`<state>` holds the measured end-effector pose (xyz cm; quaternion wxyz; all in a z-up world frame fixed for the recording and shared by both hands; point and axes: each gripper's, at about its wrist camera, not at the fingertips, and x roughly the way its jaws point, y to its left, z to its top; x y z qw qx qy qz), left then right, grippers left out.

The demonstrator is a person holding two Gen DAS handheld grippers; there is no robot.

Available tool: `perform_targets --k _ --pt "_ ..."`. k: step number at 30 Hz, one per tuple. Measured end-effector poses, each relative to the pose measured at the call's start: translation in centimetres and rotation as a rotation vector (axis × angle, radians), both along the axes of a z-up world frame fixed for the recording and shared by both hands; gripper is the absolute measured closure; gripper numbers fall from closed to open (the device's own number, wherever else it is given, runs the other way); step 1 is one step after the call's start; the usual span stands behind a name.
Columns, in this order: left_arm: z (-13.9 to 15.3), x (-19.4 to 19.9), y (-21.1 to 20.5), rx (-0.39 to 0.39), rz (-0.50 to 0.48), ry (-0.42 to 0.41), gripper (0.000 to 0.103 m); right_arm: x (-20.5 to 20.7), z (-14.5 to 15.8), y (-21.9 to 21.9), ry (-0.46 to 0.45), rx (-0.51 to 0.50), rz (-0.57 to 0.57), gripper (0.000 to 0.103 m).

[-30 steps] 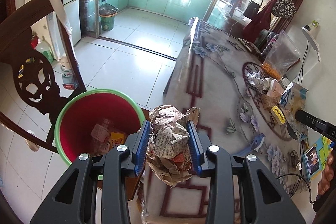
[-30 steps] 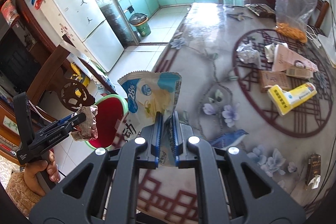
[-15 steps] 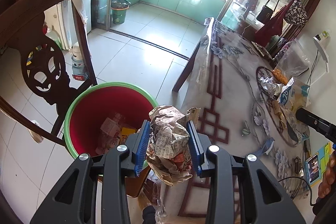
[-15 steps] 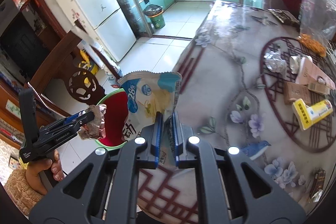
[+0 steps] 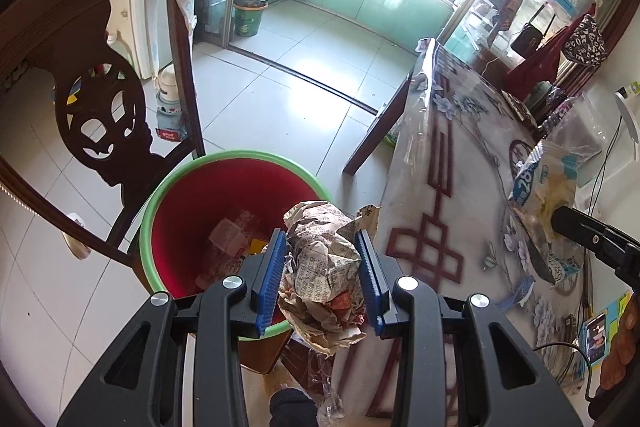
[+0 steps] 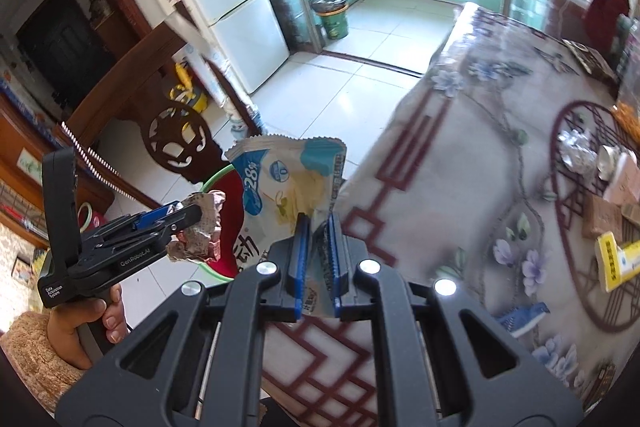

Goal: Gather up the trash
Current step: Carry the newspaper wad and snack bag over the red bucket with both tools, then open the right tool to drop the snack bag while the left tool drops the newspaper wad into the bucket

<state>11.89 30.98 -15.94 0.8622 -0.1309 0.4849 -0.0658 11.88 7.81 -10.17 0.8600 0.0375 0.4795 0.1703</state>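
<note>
My left gripper (image 5: 323, 255) is shut on a crumpled printed paper wrapper (image 5: 326, 267), held over the near right rim of a red bin with a green rim (image 5: 228, 163); some trash lies at the bin's bottom. My right gripper (image 6: 318, 227) is shut on a white and blue snack bag (image 6: 286, 183), held upright above the table's near left edge. In the right wrist view the left gripper (image 6: 188, 215) and its wrapper (image 6: 200, 231) hang in front of the bin (image 6: 230, 187). In the left wrist view the snack bag (image 5: 546, 179) shows at the right.
A dark carved wooden chair (image 5: 100, 107) stands against the bin's left side. The table with a floral plastic cover (image 6: 460, 155) carries foil, boxes and a yellow carton (image 6: 618, 259) at the right. White tiled floor (image 5: 280, 99) lies beyond the bin.
Both grippers have moved left off the table toward the bin, each still holding its trash. The bin now sits larger and more central in the left wrist view.
</note>
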Motion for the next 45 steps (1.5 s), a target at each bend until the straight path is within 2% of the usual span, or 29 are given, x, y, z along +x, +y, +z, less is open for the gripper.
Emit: perform_targets --k 9,24,33,34,35,37,41,43,45 --pt "-0.1 0.1 1.3 -0.017 0.043 0.003 0.070 1.5 -1.5 3.8 0.036 -0.013 0.096 0.093" --pt "-0.8 0.7 4.0 -0.061 0.132 0.042 0.070 4.7 -3.8 7.5 0.095 -0.031 0.173 0.093" --pt "-1.1 0.8 4.7 -0.057 0.160 0.052 0.070 6.0 -5.0 9.3 0.132 -0.036 0.206 0.090" --pt "-1.1 0.9 4.7 -0.057 0.163 0.052 0.070 6.1 -5.1 9.3 0.137 -0.031 0.208 0.085" --pt "-1.1 0.8 4.8 -0.057 0.165 0.053 0.070 6.1 -5.1 9.3 0.139 -0.030 0.209 0.070" --pt "-1.1 0.8 4.9 -0.056 0.168 0.053 0.070 6.1 -5.0 9.2 0.129 -0.033 0.198 0.056" --pt "-1.2 0.9 4.8 -0.056 0.167 0.056 0.070 5.8 -4.6 8.8 0.118 -0.030 0.195 0.055" --pt "-1.1 0.9 4.7 -0.055 0.167 0.052 0.070 5.6 -4.4 8.3 0.114 -0.029 0.185 0.049" --pt "-1.1 0.9 4.6 -0.053 0.164 0.049 0.070 5.3 -4.3 7.7 0.109 -0.028 0.170 0.047"
